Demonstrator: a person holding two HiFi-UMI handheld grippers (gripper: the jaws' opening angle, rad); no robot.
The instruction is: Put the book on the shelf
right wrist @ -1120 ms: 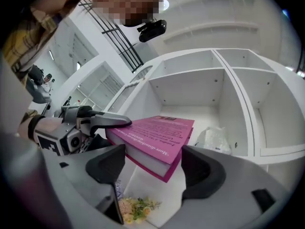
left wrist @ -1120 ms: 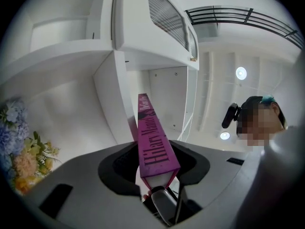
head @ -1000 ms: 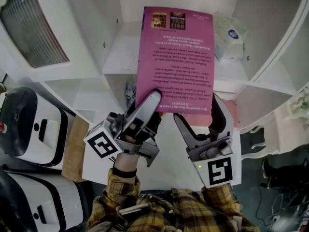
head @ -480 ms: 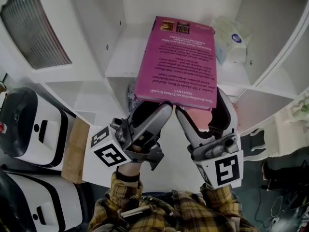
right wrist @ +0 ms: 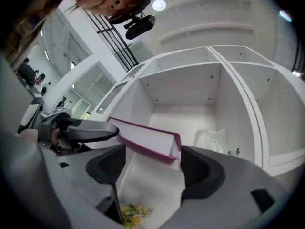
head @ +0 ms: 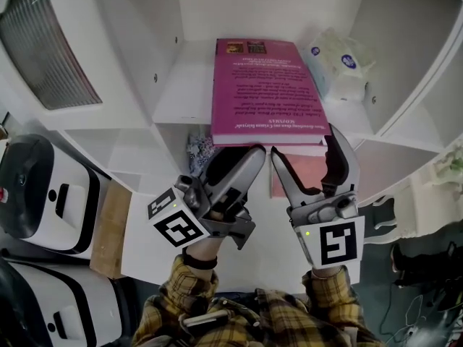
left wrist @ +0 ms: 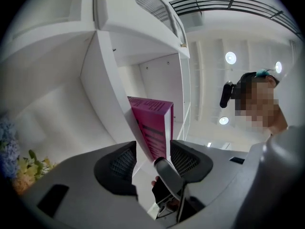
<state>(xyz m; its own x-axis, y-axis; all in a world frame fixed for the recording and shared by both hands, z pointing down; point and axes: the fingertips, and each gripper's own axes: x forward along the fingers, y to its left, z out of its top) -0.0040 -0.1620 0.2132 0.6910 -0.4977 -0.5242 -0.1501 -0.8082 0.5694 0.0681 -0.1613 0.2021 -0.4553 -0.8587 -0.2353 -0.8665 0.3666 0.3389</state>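
The pink book (head: 264,85) lies flat, back cover up, on the floor of a white shelf compartment (head: 181,96), its near end at the front edge. My left gripper (head: 242,159) sits just below that near end. Its jaws have just been closing a little but stand open, and the book (left wrist: 152,128) shows beyond their tips, not pressed. My right gripper (head: 307,157) is open and straddles the book's near right corner. In the right gripper view the book's end (right wrist: 143,137) lies across the wide gap of the right gripper (right wrist: 152,163).
A clear plastic packet (head: 336,60) lies to the right of the book in the same compartment. Flowers (head: 197,147) sit in the compartment below. Two white machines (head: 43,186) and a wooden board (head: 108,223) stand at the left.
The book has gone from tilted up in front of the shelf to lying flat inside the compartment. Both grippers have followed it toward the shelf's front edge.
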